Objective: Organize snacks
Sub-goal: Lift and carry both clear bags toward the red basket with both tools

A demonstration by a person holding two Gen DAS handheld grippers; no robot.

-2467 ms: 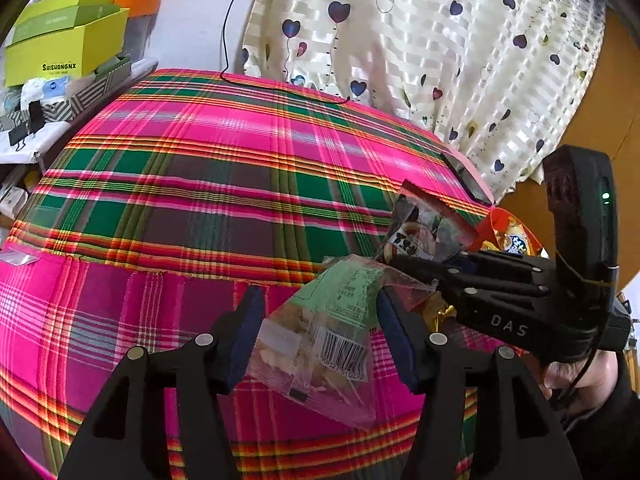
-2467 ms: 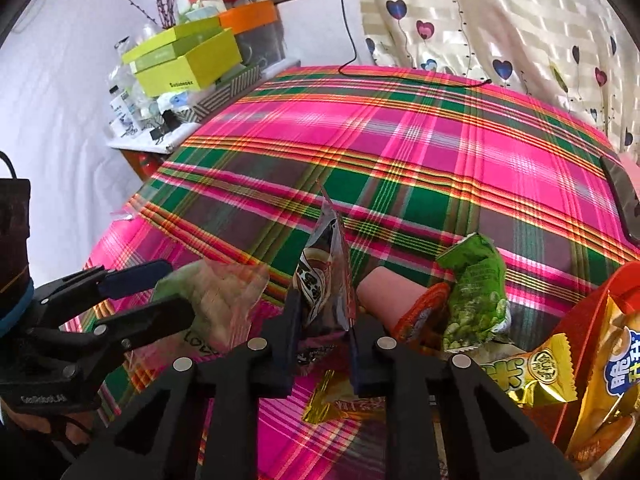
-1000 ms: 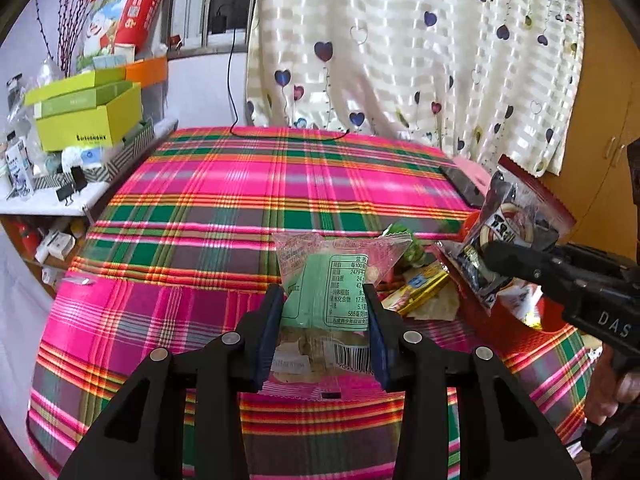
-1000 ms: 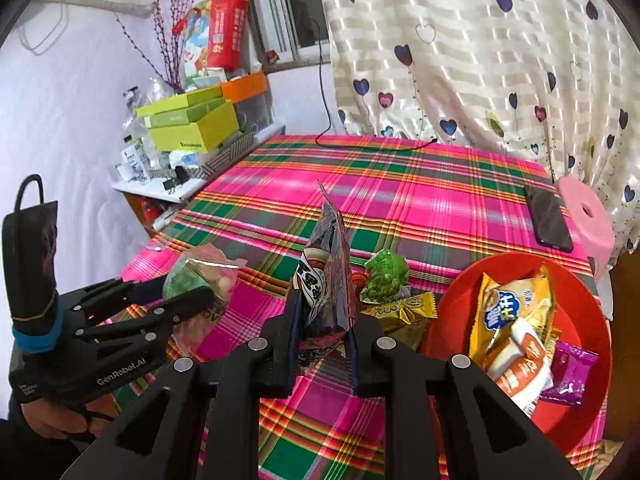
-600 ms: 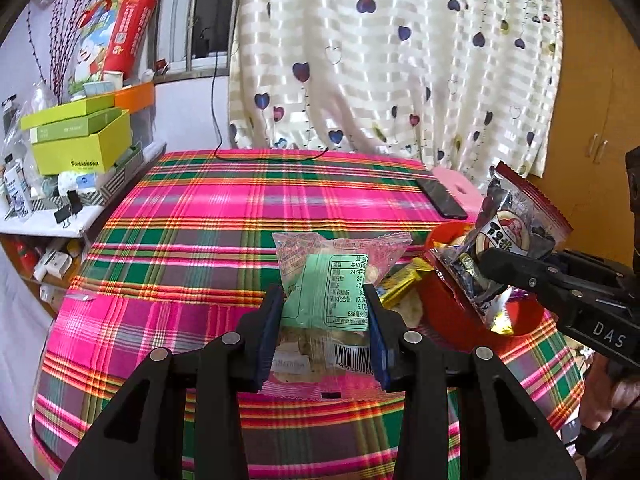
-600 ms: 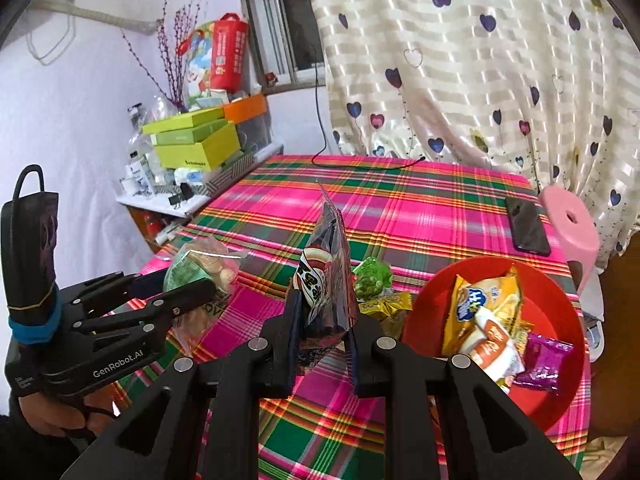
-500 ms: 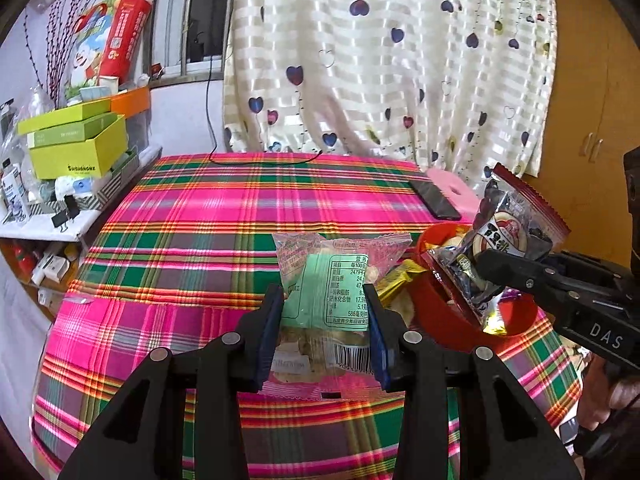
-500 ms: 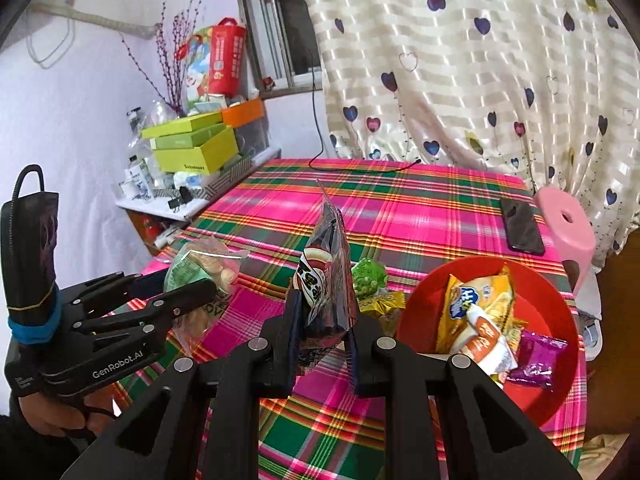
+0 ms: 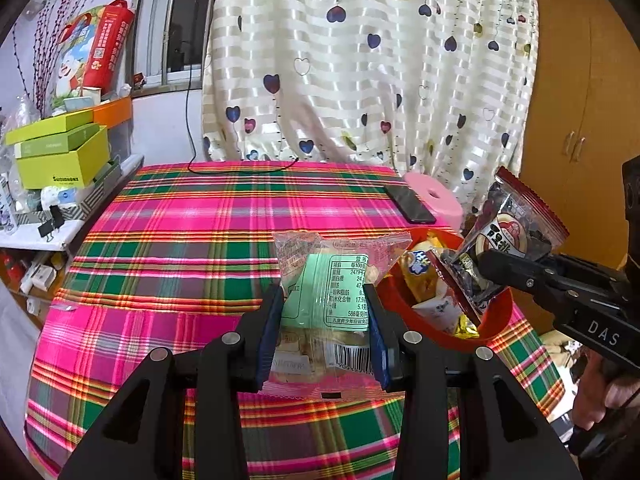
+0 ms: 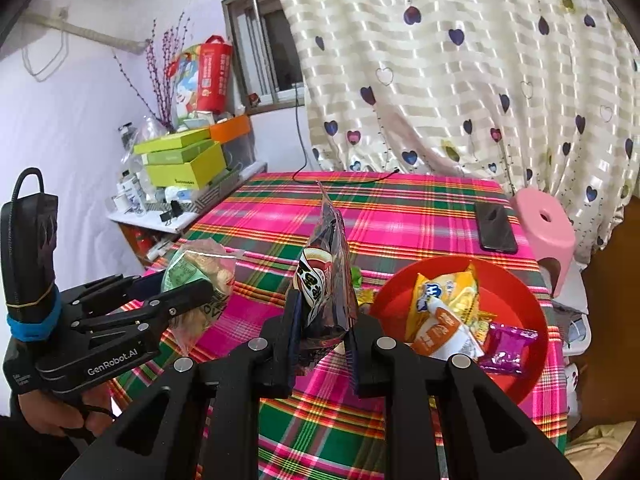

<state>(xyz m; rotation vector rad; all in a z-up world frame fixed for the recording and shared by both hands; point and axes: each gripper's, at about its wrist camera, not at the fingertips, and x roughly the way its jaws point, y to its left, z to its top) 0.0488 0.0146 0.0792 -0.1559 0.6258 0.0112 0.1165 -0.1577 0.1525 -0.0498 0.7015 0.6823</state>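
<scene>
Left gripper (image 9: 325,328): clamped on the clear pastry packet (image 9: 334,292), blue pads pressing its two side edges; held up off the table (image 9: 192,240), label side toward the camera.
Right gripper (image 10: 322,330): closed tight on the dark snack pouch (image 10: 326,276), pinched by its lower edge so the pouch stands upright between the jaws.
Clear pastry packet: in the air over the near half of the table, just left of the red bowl (image 10: 516,300); gripped across its width, probably to keep the soft contents from being crushed.
Dark snack pouch: raised beside the bowl's near-left rim, above or just short of it; exact overlap hard to tell.
Red bowl: near the right edge of the table, toward the near corner; already holding a yellow packet (image 10: 448,292), an orange-and-white packet (image 10: 444,332) and a purple packet (image 10: 506,346), so evidently the collecting place.
Loose snacks: a green packet (image 10: 356,274) and a gold one lying on the cloth just left of the bowl, partly hidden behind the pouch; not yet gathered.
Phone (image 10: 495,227): flat by the right edge, farther back, well clear of the bowl.
Step in hand: judged as carrying both packets toward the bowl for release.
Risk: a thin pinch on the pouch could let it tip sideways; a drop short of the rim would land on the cloth.
</scene>
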